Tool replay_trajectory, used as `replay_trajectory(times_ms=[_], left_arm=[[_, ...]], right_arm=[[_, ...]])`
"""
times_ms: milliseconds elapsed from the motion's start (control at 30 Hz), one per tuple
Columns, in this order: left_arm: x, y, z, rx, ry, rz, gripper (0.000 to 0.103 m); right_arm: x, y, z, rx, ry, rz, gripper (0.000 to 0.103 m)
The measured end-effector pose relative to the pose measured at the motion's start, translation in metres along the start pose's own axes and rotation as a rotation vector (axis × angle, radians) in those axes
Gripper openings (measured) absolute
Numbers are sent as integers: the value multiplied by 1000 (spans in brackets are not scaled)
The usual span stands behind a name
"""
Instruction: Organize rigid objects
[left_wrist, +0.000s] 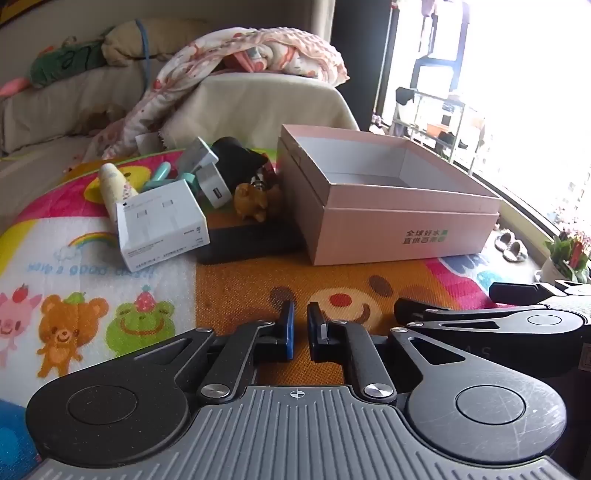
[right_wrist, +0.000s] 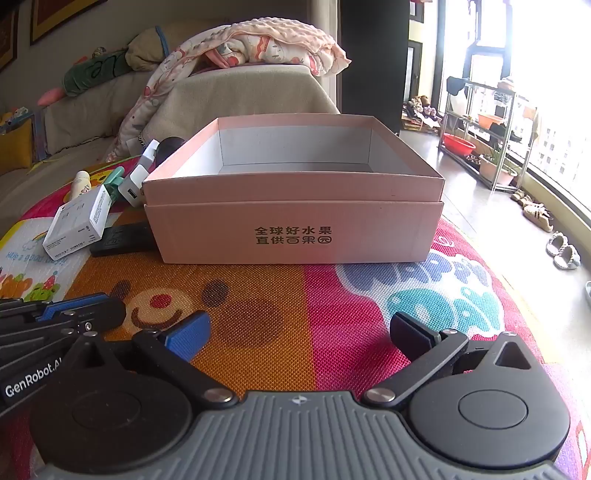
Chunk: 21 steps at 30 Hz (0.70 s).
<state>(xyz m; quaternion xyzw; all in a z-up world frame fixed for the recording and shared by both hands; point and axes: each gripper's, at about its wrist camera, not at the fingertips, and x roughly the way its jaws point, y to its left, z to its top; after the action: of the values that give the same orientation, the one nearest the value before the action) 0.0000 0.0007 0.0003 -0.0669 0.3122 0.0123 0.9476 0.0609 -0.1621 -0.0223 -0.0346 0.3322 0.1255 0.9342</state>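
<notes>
An empty pink cardboard box (left_wrist: 402, 225) (right_wrist: 295, 229) stands on the colourful play mat. Left of it lies a pile: a white carton (left_wrist: 160, 227) (right_wrist: 75, 229), a flat black box (left_wrist: 251, 242) (right_wrist: 122, 240), a cream bottle (left_wrist: 114, 186), white chargers (left_wrist: 214, 184) (right_wrist: 133, 184), a brown figurine (left_wrist: 255, 203), a teal item (left_wrist: 159, 177) and a black object (left_wrist: 236, 158). My left gripper (left_wrist: 300, 328) is nearly closed and empty, low over the mat in front of the pile. My right gripper (right_wrist: 299, 332) is wide open and empty, facing the box.
The round mat's (right_wrist: 332, 295) edge drops to the floor on the right, where slippers (right_wrist: 563, 251) and a shelf rack (right_wrist: 487, 140) stand. A sofa with a blanket (left_wrist: 240, 62) is behind. A potted plant (left_wrist: 567, 258) is at right.
</notes>
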Motion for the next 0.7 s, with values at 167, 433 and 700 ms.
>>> replay_trajectory(times_ms=[167, 433, 700], left_arm=[[1, 2, 1, 7, 0, 4, 12], [-1, -2, 1, 8, -5, 5, 12], [-2, -1, 1, 14, -7, 9, 12]], right_arm=[[0, 0, 0, 1, 1, 0, 103], [0, 0, 0, 0, 0, 0, 103], [1, 0, 0, 0, 0, 0, 103]])
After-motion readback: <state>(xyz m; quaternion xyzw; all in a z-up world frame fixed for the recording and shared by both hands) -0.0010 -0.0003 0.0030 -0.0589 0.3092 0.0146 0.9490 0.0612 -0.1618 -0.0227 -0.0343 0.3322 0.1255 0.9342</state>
